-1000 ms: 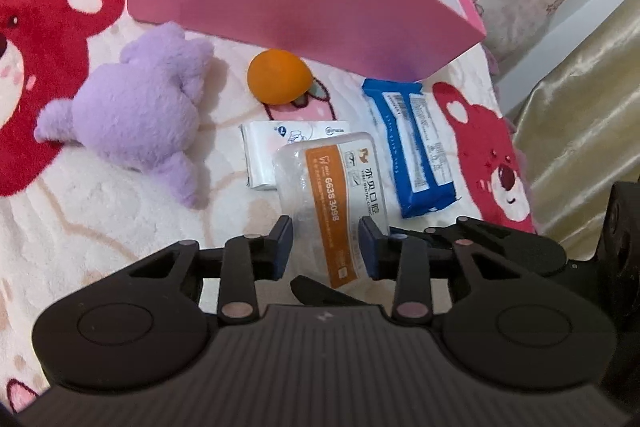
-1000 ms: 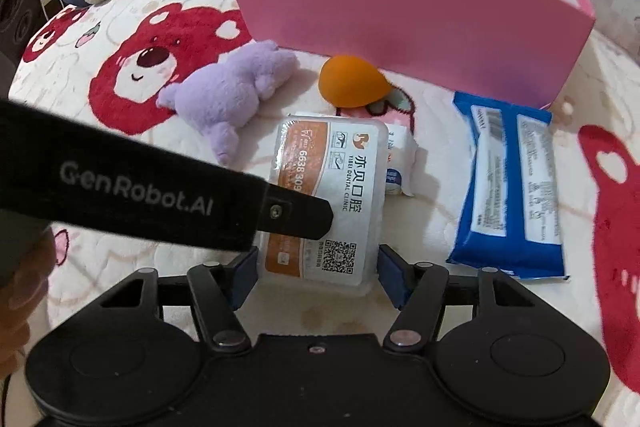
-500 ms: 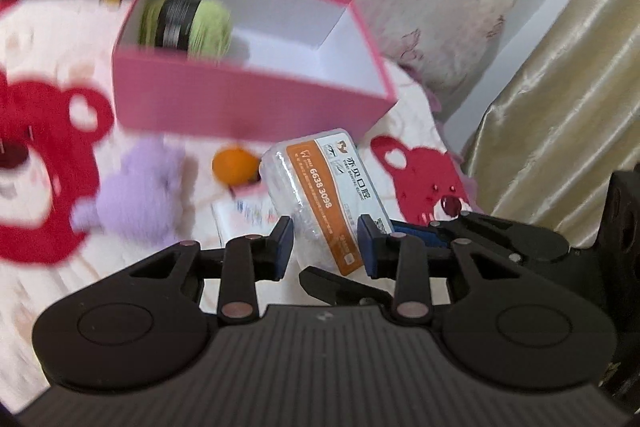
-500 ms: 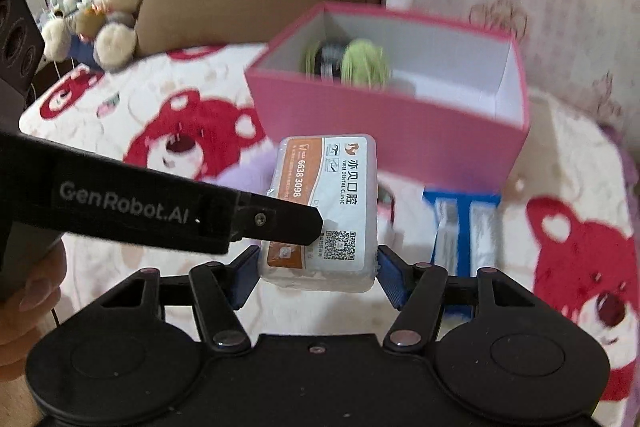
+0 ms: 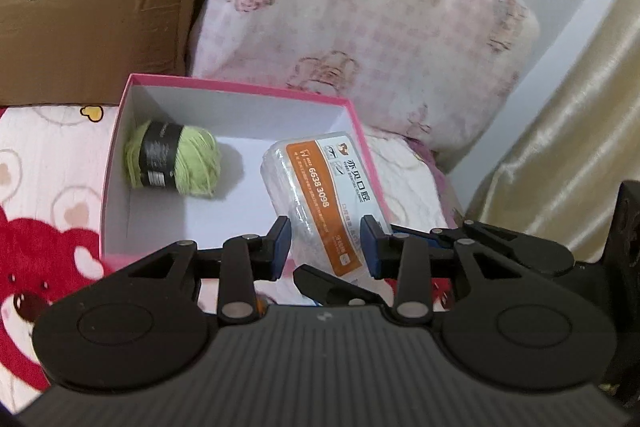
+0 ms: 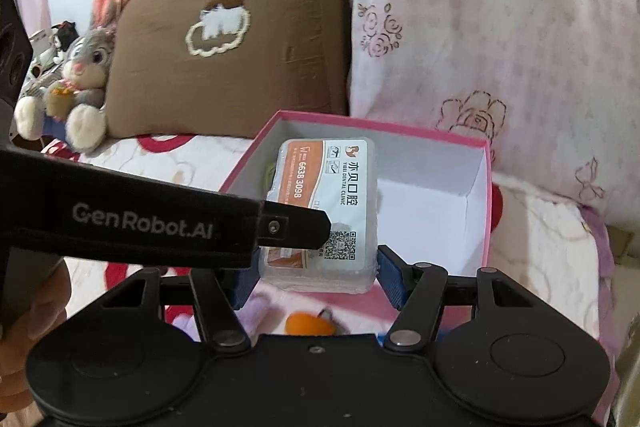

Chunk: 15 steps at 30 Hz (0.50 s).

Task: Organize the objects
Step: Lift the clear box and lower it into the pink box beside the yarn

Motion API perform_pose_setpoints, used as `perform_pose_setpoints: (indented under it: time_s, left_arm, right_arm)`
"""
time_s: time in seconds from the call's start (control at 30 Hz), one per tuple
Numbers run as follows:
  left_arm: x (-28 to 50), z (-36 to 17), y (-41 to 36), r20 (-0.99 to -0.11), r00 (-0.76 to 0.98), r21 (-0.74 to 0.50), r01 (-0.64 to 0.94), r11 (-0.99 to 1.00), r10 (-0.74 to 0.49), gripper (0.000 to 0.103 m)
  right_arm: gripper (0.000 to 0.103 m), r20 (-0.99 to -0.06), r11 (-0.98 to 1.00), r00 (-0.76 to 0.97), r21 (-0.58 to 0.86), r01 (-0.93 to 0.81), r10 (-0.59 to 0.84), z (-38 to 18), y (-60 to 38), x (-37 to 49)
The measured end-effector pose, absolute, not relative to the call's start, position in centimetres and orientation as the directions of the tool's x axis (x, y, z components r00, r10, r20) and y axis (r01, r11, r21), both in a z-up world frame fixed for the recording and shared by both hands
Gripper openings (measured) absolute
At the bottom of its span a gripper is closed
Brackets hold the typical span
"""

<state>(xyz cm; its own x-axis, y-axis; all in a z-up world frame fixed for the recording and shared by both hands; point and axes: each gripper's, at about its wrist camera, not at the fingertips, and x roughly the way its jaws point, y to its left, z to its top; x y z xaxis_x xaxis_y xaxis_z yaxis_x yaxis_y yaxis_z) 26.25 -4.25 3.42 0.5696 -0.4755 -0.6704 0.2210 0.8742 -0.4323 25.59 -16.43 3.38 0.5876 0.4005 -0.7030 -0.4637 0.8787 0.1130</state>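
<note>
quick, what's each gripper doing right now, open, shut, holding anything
Left gripper: shut on the clear plastic case.
Right gripper: shut on the same clear plastic case, held above the pink box.

A brown pillow [image 6: 224,39] with a stitched cloud leans beside a pink floral pillow [image 6: 496,39]; left of the brown pillow sits a grey plush rabbit [image 6: 80,67]; gold curtain [image 5: 568,131] hangs right.

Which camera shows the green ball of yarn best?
The left wrist view: the green yarn lies in plain sight inside the pink box. In the right wrist view only a green sliver peeks out behind the held plastic case.
</note>
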Motion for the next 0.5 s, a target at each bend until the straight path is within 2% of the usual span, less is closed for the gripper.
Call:
perform_pose_setpoints:
  time_s: [0.27,0.5]
  left_arm:
    - [35.0,-1.8,-4.1,-0.737,0.497,-0.455,0.135,0.880,-0.458,0.036]
    - [39.6,-6.5,-4.2,-0.770,0.451,-0.463,0.091,0.882,-0.451,0.036]
  right_arm:
    - [0.066,-0.772,0.897,0.522,0.137,-0.420,0.362,-1.0,-14.7,33.4]
    - [0.066,-0.816,0.906,0.452,0.190,-0.379,0.360,-5.1,-14.6,38.3]
